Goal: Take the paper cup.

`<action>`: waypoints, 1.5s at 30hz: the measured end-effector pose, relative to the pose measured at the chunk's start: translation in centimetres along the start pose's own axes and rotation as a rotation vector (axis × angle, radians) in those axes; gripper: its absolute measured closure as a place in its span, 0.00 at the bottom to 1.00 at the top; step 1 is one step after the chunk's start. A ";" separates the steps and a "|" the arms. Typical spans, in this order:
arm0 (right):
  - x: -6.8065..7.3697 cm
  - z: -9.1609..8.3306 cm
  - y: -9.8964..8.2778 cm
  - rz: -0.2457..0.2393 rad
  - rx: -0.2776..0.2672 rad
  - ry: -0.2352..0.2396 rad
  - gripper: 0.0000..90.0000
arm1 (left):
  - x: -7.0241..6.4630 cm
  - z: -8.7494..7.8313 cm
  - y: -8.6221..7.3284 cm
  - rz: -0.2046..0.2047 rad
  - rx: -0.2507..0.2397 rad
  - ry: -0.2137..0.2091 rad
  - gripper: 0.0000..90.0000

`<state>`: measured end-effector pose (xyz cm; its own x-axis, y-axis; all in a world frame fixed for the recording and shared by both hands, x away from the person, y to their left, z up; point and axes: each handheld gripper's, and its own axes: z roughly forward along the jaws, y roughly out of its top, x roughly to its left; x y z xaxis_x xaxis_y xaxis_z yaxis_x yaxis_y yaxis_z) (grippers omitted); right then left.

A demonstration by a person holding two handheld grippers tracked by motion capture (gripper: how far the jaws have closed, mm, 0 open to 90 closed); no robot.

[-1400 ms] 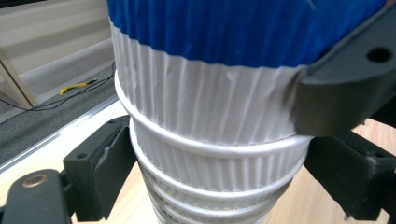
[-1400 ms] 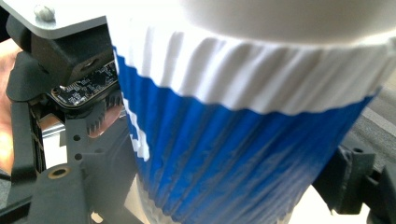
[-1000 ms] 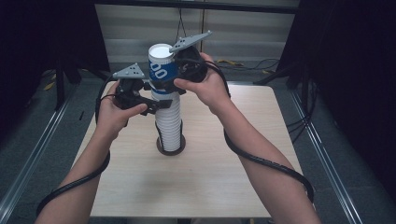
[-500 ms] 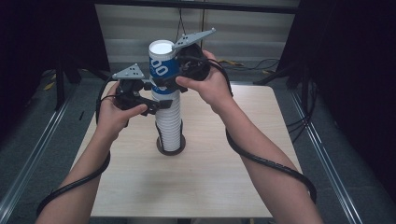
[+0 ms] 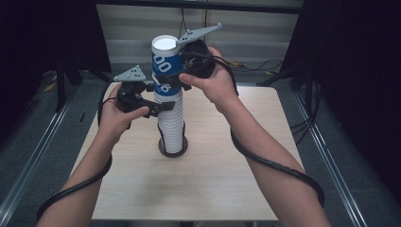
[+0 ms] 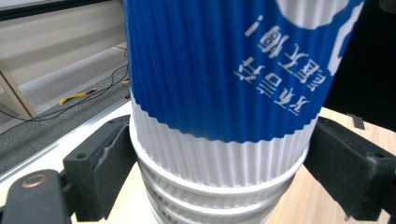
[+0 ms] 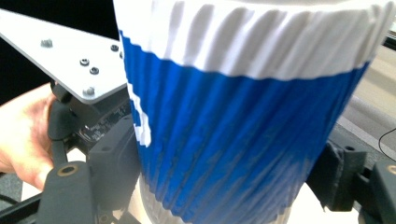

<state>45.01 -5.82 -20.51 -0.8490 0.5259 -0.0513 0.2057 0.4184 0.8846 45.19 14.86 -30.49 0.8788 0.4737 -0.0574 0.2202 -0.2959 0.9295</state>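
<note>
So basically nothing is shifting compared with a second ago: both hands and the cups are sitting in the same spots, which tells me the top cup isn't coming free yet and the pull is probably only getting set up.

The right gripper (image 5: 176,76) is clamping its jaws on the blue cup (image 5: 165,66) at the very top, jaws spread about the cup's width and pressing both sides. The left gripper (image 5: 163,106) is closing just below, pinching the white stack of cups (image 5: 171,125) right under the blue band, so it's bracing the rest. That stack is standing upright near the middle of the desk (image 5: 213,184), slightly to the left.
</note>
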 end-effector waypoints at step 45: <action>-0.8 -2.5 2.1 0.017 -0.040 -0.004 0.24 | 0.3 -0.5 -0.4 -0.006 0.008 0.017 0.14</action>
<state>44.91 -7.27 -17.48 -0.8434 0.5360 -0.0381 0.2003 0.3793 0.9033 45.17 15.51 -30.74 0.8700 0.4898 -0.0568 0.2290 -0.2995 0.9262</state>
